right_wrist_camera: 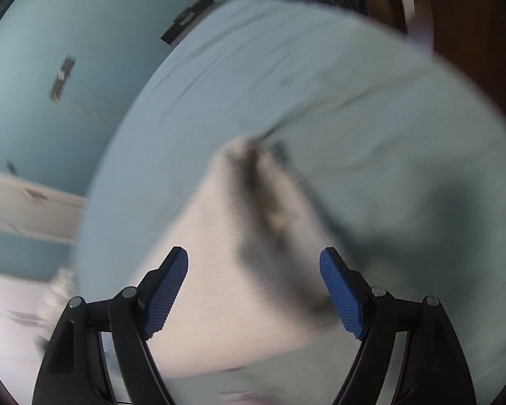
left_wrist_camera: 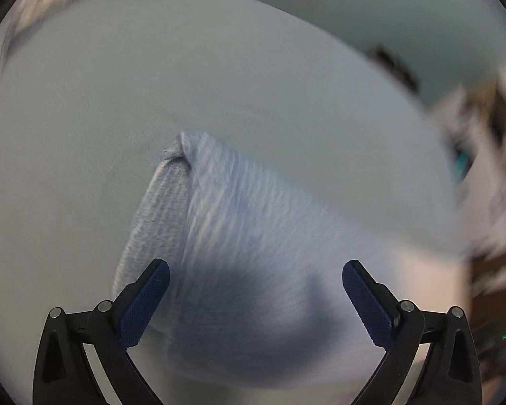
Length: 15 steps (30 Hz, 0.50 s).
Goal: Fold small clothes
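- The left tongs [left_wrist_camera: 255,298] are held wide open above a pale blue ribbed garment [left_wrist_camera: 226,236], with nothing gripped.
- The right tongs [right_wrist_camera: 254,292] are likewise spread apart, over a blurred whitish cloth [right_wrist_camera: 226,270].
- Both pieces are laid on a pale blue round tabletop [right_wrist_camera: 320,67], the whitish cloth towards its near edge.

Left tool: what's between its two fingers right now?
In the left wrist view, the light blue garment fills the gap of the open left tool, lying on the pale sheet.
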Available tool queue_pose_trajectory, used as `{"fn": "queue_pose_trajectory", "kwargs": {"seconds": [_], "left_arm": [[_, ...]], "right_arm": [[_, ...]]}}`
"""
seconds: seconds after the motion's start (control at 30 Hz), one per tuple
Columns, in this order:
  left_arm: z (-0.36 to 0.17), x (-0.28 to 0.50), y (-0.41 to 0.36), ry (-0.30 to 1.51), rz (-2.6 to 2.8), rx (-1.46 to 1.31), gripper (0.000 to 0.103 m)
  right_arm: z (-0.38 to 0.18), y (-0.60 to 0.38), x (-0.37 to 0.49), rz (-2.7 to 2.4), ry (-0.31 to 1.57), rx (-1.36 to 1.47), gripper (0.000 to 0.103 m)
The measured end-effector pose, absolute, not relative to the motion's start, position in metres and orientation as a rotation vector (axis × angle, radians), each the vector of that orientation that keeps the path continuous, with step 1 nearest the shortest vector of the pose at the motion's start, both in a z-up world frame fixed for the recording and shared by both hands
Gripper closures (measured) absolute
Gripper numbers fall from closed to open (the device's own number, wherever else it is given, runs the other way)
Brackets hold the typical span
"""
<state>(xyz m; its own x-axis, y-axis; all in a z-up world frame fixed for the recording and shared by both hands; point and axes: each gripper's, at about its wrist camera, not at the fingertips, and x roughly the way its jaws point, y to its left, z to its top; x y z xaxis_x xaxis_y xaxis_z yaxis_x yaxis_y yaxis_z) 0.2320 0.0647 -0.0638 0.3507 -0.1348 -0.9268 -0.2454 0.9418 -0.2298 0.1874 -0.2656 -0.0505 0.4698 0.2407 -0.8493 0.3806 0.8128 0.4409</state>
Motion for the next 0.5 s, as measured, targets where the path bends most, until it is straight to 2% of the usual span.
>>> {"fn": "queue_pose_trajectory", "kwargs": {"seconds": [0.1,0.17,0.27,0.33,0.37,0.4,0.5], "left_arm": [[-0.088,0.229,0.026,1.179,0.091,-0.063,0.0],[-0.09,0.223,0.018,1.101,0.092,0.0,0.0],[-0.099,0.219,0.017,1.116,0.085,-0.031,0.0],[-0.104,0.22,0.03,1.141,0.066,-0.091,0.0],[-0.106,0.219,0.037,1.155,0.056,-0.12,0.0],[-0.107,0.222,0.042,1.167,0.047,-0.149,0.0],[-0.109,0.221,0.047,1.165,0.026,-0.134,0.0]], "right_arm": [[-0.062,-0.26,0.183,0.011,1.113,0.673,0.027],[-0.065,-0.26,0.187,-0.01,1.111,0.651,0.039],[-0.069,-0.254,0.217,0.034,1.116,0.597,0.058],[-0.07,-0.247,0.236,0.062,1.143,0.541,0.065],[-0.072,-0.24,0.243,0.033,1.155,0.507,0.072],[-0.076,-0.238,0.247,0.0,1.181,0.495,0.09],[-0.055,-0.238,0.233,-0.037,1.114,0.507,0.092]]}}
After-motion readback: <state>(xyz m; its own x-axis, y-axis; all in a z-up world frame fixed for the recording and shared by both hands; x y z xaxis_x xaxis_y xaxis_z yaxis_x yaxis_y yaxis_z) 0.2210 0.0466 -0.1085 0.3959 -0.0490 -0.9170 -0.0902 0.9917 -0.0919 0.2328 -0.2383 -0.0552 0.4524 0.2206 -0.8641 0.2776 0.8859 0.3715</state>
